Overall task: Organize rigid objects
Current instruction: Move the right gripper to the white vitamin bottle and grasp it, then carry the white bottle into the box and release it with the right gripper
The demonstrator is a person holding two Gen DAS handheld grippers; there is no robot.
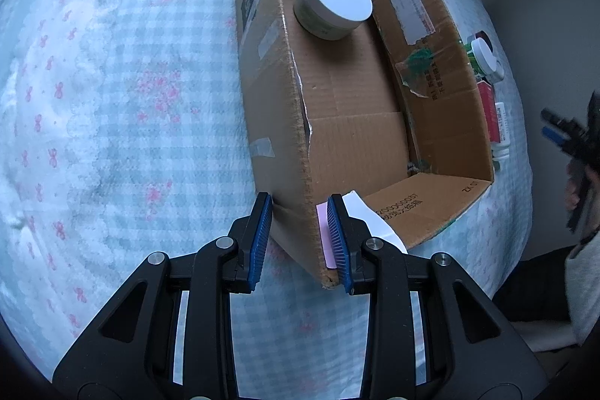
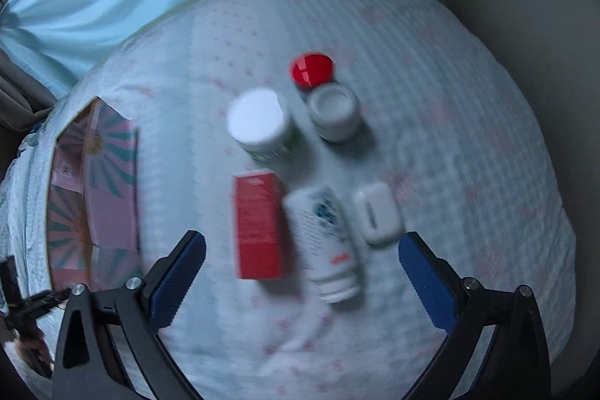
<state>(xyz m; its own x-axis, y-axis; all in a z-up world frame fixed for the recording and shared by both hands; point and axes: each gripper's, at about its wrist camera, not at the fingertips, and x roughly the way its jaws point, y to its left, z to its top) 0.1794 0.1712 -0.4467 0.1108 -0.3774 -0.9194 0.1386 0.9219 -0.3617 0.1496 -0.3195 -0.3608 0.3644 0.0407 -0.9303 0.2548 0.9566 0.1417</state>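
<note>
Left hand-held gripper [image 1: 302, 242] pinching the cardboard box [image 1: 431, 122] wall near the bed's [image 1: 112, 100] edge; right hand-held gripper [image 2: 302, 263] spreading wide, empty, hovering over red carton [image 2: 258, 225] and white bottle [image 2: 326, 242].

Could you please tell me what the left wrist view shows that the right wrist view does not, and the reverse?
Only the left wrist view shows the inside of the cardboard box, with one white-lidded jar in it, and the left gripper shut on the box's near corner.

Only the right wrist view shows the small white case, the red cap, the open white pot and the open right gripper, empty above the bedspread.

Both show the red carton, the lying white bottle and the white-capped jar.
</note>
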